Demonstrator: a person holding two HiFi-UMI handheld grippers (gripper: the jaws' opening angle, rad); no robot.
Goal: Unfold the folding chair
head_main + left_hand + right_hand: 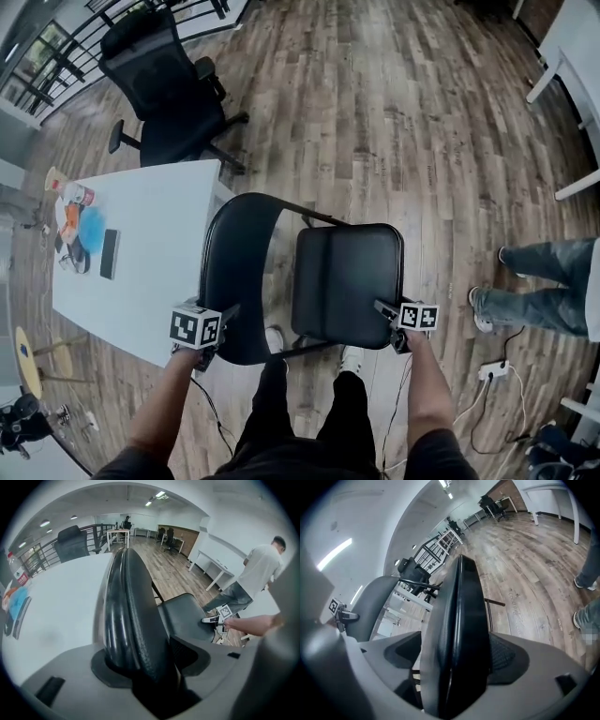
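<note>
The black folding chair stands in front of me, its curved backrest (234, 272) on the left and its padded seat (347, 281) lying flat on the right. My left gripper (222, 321) straddles the near edge of the backrest (126, 602), which runs deep between its jaws; the jaws are open around it. My right gripper (384, 307) straddles the near corner of the seat (461, 611), seen edge-on between its open jaws. From the left gripper view the right gripper (213, 619) shows at the seat's rim.
A white table (150, 272) stands close on the chair's left, with a phone (109, 253) and small items at its far end. A black office chair (169, 84) is beyond it. A person's legs (553, 286) and a power strip (492, 371) are on the right.
</note>
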